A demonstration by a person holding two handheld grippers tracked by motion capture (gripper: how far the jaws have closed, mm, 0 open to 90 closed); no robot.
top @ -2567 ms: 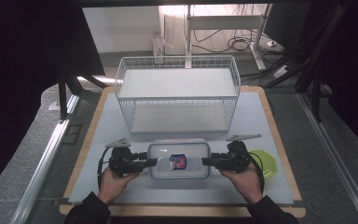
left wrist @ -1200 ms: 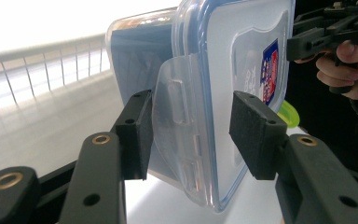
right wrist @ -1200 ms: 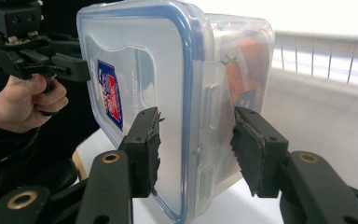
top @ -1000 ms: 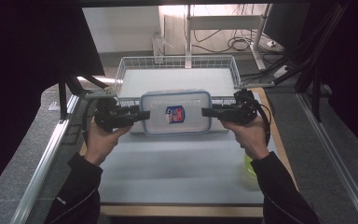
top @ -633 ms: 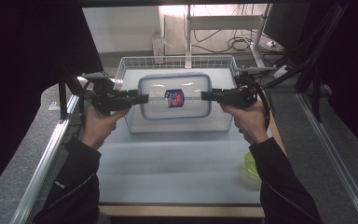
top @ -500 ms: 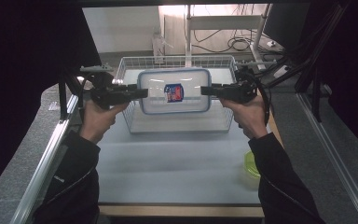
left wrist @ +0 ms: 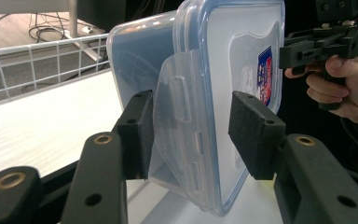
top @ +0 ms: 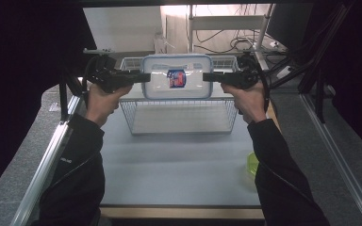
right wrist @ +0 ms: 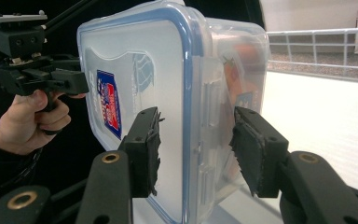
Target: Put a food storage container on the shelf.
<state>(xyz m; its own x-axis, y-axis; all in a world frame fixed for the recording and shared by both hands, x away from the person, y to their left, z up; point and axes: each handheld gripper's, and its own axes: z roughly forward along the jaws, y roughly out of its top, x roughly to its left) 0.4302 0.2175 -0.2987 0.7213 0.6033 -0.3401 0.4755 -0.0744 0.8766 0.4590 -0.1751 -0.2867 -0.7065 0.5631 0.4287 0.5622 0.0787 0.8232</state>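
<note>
We held the box [top: 176, 77] mid-air over the basket [top: 179, 115], toward 12 o'clock on the table [top: 179, 174]. Left gripper [top: 139, 76] and right gripper [top: 209, 76] each pinched an end across lid and base. Carry step; next we'd need to lower it level into the basket.

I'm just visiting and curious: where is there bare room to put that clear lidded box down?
The white floor inside the wire basket lies bare below the clear plastic box with blue-rimmed lid. The pale tabletop between basket and near edge is bare too. It is tighter near the green bowl beside the right sleeve.
</note>
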